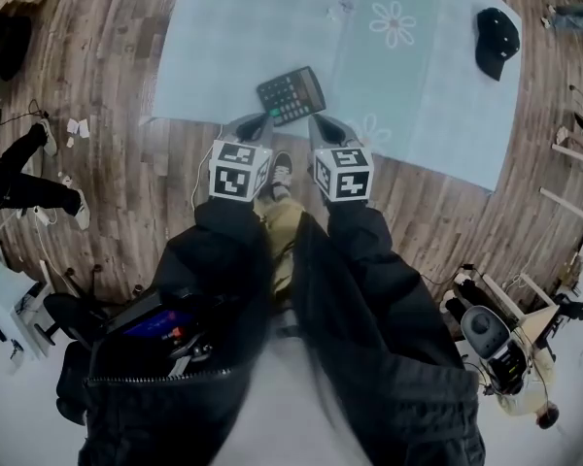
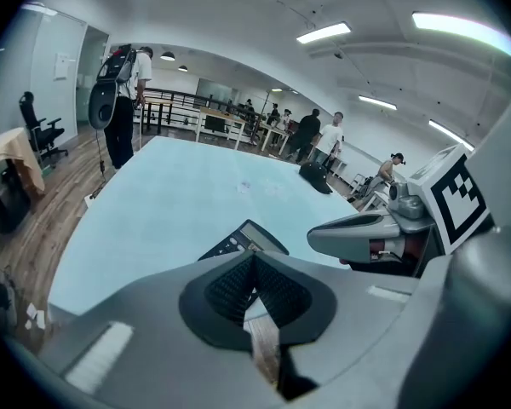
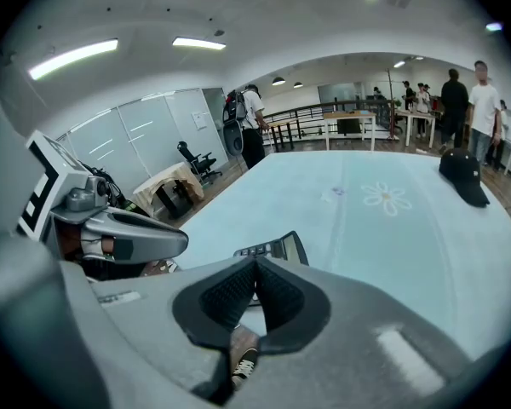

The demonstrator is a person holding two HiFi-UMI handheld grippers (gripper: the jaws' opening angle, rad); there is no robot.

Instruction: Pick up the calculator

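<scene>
A dark calculator [image 1: 291, 94] lies flat on the pale blue cloth [image 1: 243, 37], close to its near edge. My left gripper [image 1: 265, 121] hangs just short of the calculator's near left corner, its jaws shut with nothing in them. My right gripper [image 1: 318, 121] is near the calculator's right corner, also shut and empty. In the left gripper view the calculator [image 2: 243, 239] peeks out just beyond the closed tips [image 2: 255, 256]. The right gripper view shows the calculator [image 3: 272, 249] just past the shut tips [image 3: 256, 263]. Both grippers are above the cloth edge, apart from the calculator.
A black cap [image 1: 496, 39] lies at the cloth's far right. Wooden floor [image 1: 107, 85] surrounds the cloth, with cables and gear at the left and a device [image 1: 491, 343] at the lower right. Several people stand at desks in the background.
</scene>
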